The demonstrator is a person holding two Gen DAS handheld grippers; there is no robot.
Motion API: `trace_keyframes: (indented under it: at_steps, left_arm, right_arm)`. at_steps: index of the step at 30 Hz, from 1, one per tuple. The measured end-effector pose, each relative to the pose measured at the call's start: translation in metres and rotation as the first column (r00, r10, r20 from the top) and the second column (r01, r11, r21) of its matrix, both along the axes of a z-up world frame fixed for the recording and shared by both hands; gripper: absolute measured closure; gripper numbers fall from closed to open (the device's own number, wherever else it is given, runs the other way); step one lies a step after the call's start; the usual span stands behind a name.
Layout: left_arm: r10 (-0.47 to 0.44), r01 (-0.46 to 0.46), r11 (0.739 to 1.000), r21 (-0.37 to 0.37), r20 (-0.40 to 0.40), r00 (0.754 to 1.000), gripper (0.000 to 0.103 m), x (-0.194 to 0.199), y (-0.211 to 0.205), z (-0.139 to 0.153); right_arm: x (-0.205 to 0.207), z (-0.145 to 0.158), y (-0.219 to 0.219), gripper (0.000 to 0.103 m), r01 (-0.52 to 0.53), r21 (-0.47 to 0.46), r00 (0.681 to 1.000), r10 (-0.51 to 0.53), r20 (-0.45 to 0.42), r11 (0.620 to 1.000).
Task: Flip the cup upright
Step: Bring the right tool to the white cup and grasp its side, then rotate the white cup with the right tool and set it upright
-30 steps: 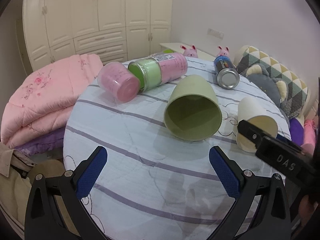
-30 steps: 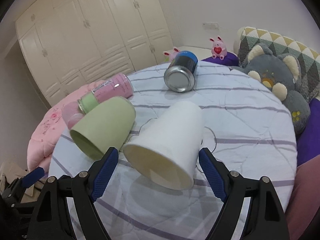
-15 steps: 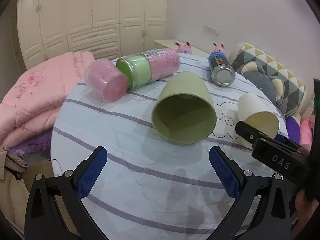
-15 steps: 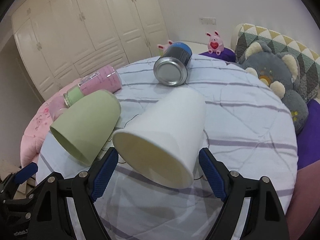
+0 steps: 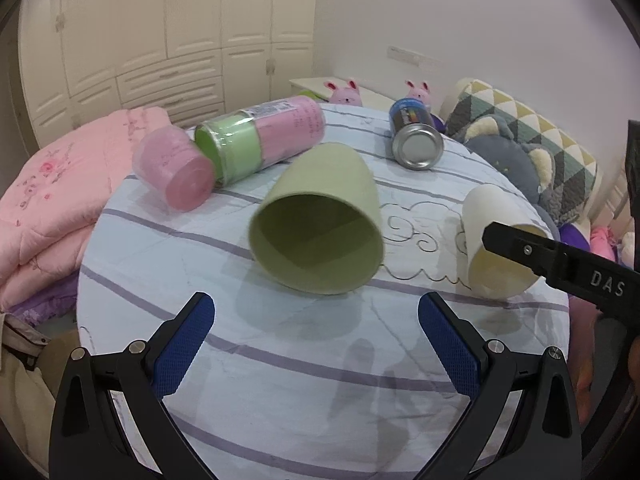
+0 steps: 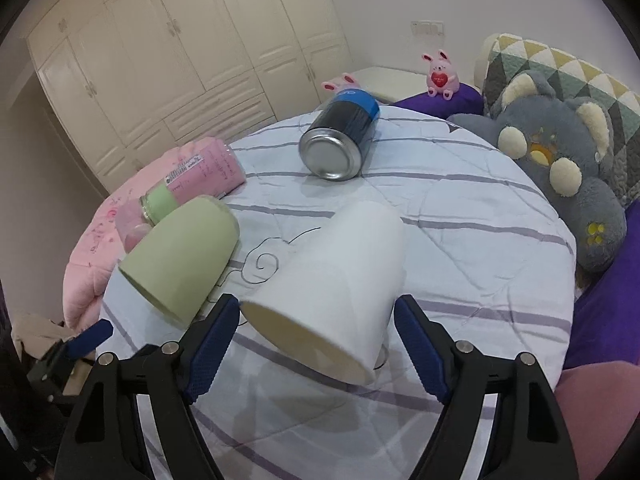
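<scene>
White cup [image 6: 332, 288] lies on its side on the striped round table [image 6: 460, 216], mouth toward the right hand-held gripper [image 6: 314, 344]. That gripper's blue pads [image 6: 210, 350] are spread wide, one either side of the rim; contact cannot be told. Green cup [image 5: 320, 220] lies just left of it, also on its side, mouth facing the left hand-held gripper [image 5: 316, 354], which is spread and apart from it. Behind: metal can [image 6: 340, 138] on its side, pink-and-green wrapped cylinder [image 5: 262, 142], pink roll [image 5: 176, 168]. Grey plush [image 6: 560, 164] at the table's right edge.
</scene>
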State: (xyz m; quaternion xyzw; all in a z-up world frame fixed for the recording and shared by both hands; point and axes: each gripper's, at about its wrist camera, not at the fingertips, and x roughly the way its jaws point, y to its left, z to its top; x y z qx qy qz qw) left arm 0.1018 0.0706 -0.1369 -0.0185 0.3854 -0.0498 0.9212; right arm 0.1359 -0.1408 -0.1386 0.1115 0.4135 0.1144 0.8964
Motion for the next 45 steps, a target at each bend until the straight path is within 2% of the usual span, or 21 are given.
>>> trace_keyframes:
  at_steps: [1, 4, 9, 14, 21, 23, 28, 33, 35, 38, 45]
  left_arm:
    - [-0.003, 0.003, 1.000, 0.001, -0.001, 1.000, 0.000, 0.000, -0.002, -0.001]
    - [-0.010, 0.010, 1.000, 0.018, -0.008, 1.000, 0.000, 0.001, -0.007, -0.003]
    - [-0.003, 0.003, 1.000, 0.020, -0.005, 1.000, 0.000, 0.000, -0.003, -0.004]
    - [-0.001, 0.001, 1.000, 0.020, -0.012, 1.000, 0.000, 0.001, -0.002, -0.005]
    - [-0.014, 0.015, 0.999, 0.029, -0.011, 1.000, 0.000, 0.002, -0.008, -0.004]
    - [-0.021, 0.021, 0.999, 0.025, -0.013, 1.000, 0.000, 0.003, -0.009, -0.005]
    - [-0.038, 0.038, 0.999, 0.031, -0.005, 0.999, 0.000, 0.005, -0.013, -0.002]
    - [-0.042, 0.042, 0.999, -0.001, 0.006, 0.999, 0.000, 0.008, -0.015, 0.002]
    - [-0.046, 0.046, 0.999, 0.001, 0.008, 0.999, 0.000, 0.009, -0.018, 0.004]
    - [-0.057, 0.056, 0.998, 0.004, 0.029, 0.998, 0.000, 0.008, -0.020, 0.011]
    - [-0.071, 0.071, 0.997, 0.014, 0.034, 0.997, 0.000, 0.016, -0.025, 0.014]
  right_arm:
    - [0.002, -0.002, 0.000, 0.022, -0.002, -0.007, 1.000, 0.002, -0.009, 1.000]
    - [0.004, -0.013, -0.003, 0.020, 0.035, 0.049, 0.998, -0.033, -0.055, 0.998]
    - [-0.002, -0.018, 0.006, 0.020, 0.076, 0.059, 0.997, -0.074, -0.037, 0.995]
    - [-0.007, -0.015, 0.015, 0.020, 0.162, 0.036, 0.986, -0.162, 0.024, 0.986]
    - [0.005, -0.027, 0.010, 0.020, 0.150, 0.025, 0.989, -0.150, -0.006, 0.988]
    - [0.007, -0.027, 0.007, 0.030, 0.122, 0.009, 0.992, -0.122, -0.015, 0.992]
    - [0.010, -0.010, 0.001, 0.030, 0.025, -0.025, 0.999, -0.025, -0.033, 0.999]
    - [0.017, 0.020, -0.005, 0.030, -0.039, -0.077, 0.999, 0.037, -0.024, 0.996]
    - [0.027, 0.025, -0.008, 0.030, -0.071, -0.055, 0.995, 0.067, -0.069, 0.996]
    - [0.036, 0.025, -0.011, 0.030, -0.150, 0.001, 0.976, 0.149, -0.156, 0.989]
    - [0.034, 0.030, -0.002, 0.030, -0.282, -0.078, 0.932, 0.254, -0.259, 0.956]
